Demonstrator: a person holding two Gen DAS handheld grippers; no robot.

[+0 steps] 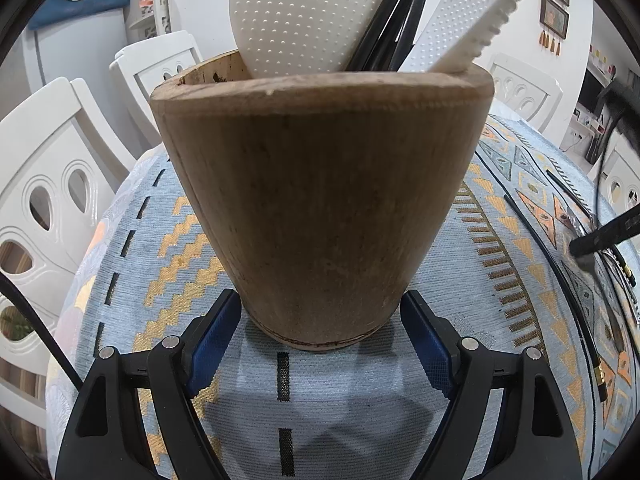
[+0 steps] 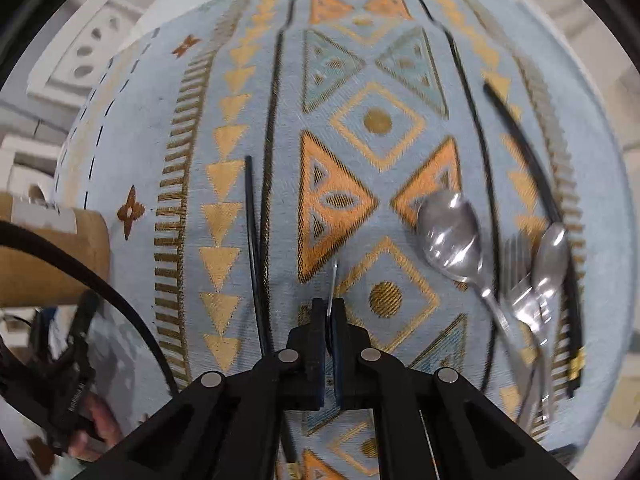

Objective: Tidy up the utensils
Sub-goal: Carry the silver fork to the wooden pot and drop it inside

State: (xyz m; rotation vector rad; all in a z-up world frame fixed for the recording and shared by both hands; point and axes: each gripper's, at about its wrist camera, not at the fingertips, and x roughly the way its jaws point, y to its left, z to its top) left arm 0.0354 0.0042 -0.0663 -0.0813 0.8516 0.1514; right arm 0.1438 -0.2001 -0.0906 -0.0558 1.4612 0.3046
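Spoons and forks are the things being tidied, and one thin shiny utensil (image 2: 333, 280) is sticking up edge-on from between the pads of the right gripper (image 2: 329, 320). Its jaws are pressed together on that thin metal piece. I cannot tell if it is a knife, fork or spoon. It looks stiff, light and slippery, so a firm pinch on the flat handle seems best.

More are lying near the right edge of the table: a big spoon (image 2: 450, 236), a fork (image 2: 520, 276) and a smaller spoon (image 2: 552, 256), touching in a little pile. Black chopsticks (image 2: 252, 240) are lying apart from them on the patterned tablecloth (image 2: 376, 120).

Over by the left edge, the wooden holder (image 1: 324, 208) is standing upright. A white dotted spoon (image 1: 304, 16), a white toothed paddle (image 1: 472, 20) and black sticks (image 1: 392, 24) are already poking out of it. The left gripper (image 1: 320, 336) is sitting partly open around the holder's base, blue pads (image 1: 212, 340) close on each side, seemingly steadying it. The holder looks heavy and hard.
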